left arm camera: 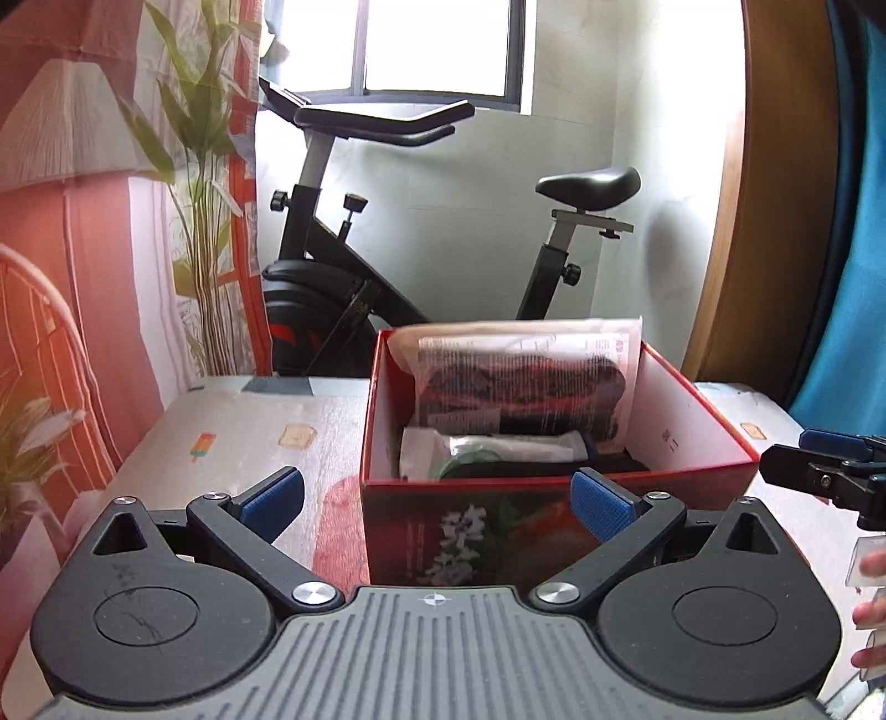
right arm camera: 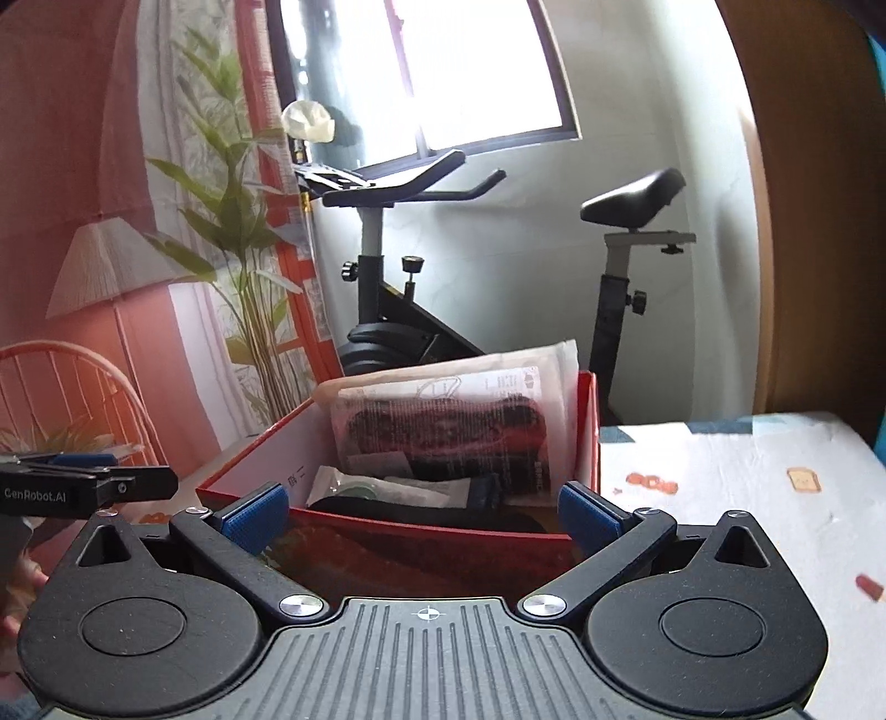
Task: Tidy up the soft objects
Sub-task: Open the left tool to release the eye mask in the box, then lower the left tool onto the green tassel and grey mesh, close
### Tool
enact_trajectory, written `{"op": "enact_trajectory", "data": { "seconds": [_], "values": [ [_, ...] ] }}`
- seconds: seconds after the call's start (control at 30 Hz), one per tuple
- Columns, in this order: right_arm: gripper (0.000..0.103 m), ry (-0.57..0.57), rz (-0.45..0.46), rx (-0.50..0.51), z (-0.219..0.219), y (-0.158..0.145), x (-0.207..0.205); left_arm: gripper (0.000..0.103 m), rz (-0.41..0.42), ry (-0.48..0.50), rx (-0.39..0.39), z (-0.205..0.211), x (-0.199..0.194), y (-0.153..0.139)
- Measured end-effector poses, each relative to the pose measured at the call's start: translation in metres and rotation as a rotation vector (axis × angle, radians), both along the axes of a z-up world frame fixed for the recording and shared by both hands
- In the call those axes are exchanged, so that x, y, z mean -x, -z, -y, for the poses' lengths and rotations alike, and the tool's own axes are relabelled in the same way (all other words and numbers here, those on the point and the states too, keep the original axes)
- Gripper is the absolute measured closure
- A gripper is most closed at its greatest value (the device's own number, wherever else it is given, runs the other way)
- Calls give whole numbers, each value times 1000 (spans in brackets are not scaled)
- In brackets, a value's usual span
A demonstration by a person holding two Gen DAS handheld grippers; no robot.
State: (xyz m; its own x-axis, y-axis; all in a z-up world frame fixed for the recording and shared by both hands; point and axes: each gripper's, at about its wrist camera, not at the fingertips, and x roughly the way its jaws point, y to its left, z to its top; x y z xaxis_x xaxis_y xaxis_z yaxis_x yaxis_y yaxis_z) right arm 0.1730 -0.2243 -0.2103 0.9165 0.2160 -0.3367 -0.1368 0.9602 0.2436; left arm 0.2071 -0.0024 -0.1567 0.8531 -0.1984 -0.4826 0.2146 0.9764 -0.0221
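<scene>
Red cardboard box (left arm camera: 559,487) sits on the desk (left arm camera: 249,437), open at top, w/ soft things packed inside: a big clear plastic bag (left arm camera: 520,382) holding sth dark stands upright against the far wall, poking above the rim; smaller clear packets (left arm camera: 487,448) lie in front of it, lower down, and a dark flat item shows at the box bottom. Left tongs (left arm camera: 437,501) are spread wide, blue pads (left arm camera: 601,507) well apart, nothing between them; they hover just before the box's near wall, approx centred on it. Right tongs (right arm camera: 423,512) likewise spread wide, empty, pads (right arm camera: 587,515) apart, facing the same box from its right-hand side; box (right arm camera: 587,437) rim runs between the two fingers in that view. Same bag (right arm camera: 443,421) leans at the far end there, packets (right arm camera: 382,487) below it. Each gripper shows in the other's view at the edge: right one (left arm camera: 825,471) at far right of the left cam, left one (right arm camera: 83,482) at far left of the right cam. Desk cover (right arm camera: 736,498) is pale w/ small printed pics. Behind: exercise bike (left arm camera: 387,238), window (left arm camera: 443,50), printed curtain w/ plant pattern (left arm camera: 194,166), wooden panel (left arm camera: 775,194) at right.
</scene>
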Motion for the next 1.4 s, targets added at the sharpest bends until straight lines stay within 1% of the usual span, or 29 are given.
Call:
{"op": "enact_trajectory", "data": {
  "seconds": [0.07,0.1,0.2,0.27,0.4,0.5,0.63,0.73,0.77,0.87,0.93,1.0,1.03,1.13,1.2,1.37,1.4],
  "values": [
    [0,23,-2,-7,0,7,7,0,-2,-2,-8,0,8,5],
    [0,35,-2,-6,0,11,11,0,-14,1,1,-1,10,7],
    [0,59,5,-4,-1,23,24,0,-49,16,85,-8,16,18],
    [0,61,1,4,-3,31,30,0,-55,6,104,-10,22,27],
    [0,45,-33,51,-13,47,38,0,-63,-22,68,-8,30,44],
    [0,27,-51,91,-21,58,42,0,-82,-23,-9,-3,34,55],
    [0,15,-96,84,-23,70,40,0,-127,-12,-35,-2,35,65],
    [0,4,-140,63,-23,76,36,0,-129,-66,-108,3,35,70],
    [0,1,-149,57,-22,78,36,0,-133,-77,-112,4,35,70],
    [0,-2,-164,67,-25,83,36,0,-162,-77,-90,2,33,73],
    [0,5,-172,79,-26,86,35,0,-176,-75,-102,4,32,76],
    [0,1,-177,71,-25,88,34,0,-184,-71,-110,7,32,79],
    [0,5,-174,72,-25,89,34,0,-187,-66,-108,8,33,80],
    [0,23,-165,128,-29,92,33,0,-186,-56,-111,11,34,82],
    [0,17,-154,144,-32,94,34,0,-190,-51,-109,12,34,82],
    [2,-26,-122,175,-37,98,35,1,-223,-46,-60,11,30,85],
    [5,-35,-116,181,-39,98,35,1,-221,-42,-57,12,31,85]
  ]
}}
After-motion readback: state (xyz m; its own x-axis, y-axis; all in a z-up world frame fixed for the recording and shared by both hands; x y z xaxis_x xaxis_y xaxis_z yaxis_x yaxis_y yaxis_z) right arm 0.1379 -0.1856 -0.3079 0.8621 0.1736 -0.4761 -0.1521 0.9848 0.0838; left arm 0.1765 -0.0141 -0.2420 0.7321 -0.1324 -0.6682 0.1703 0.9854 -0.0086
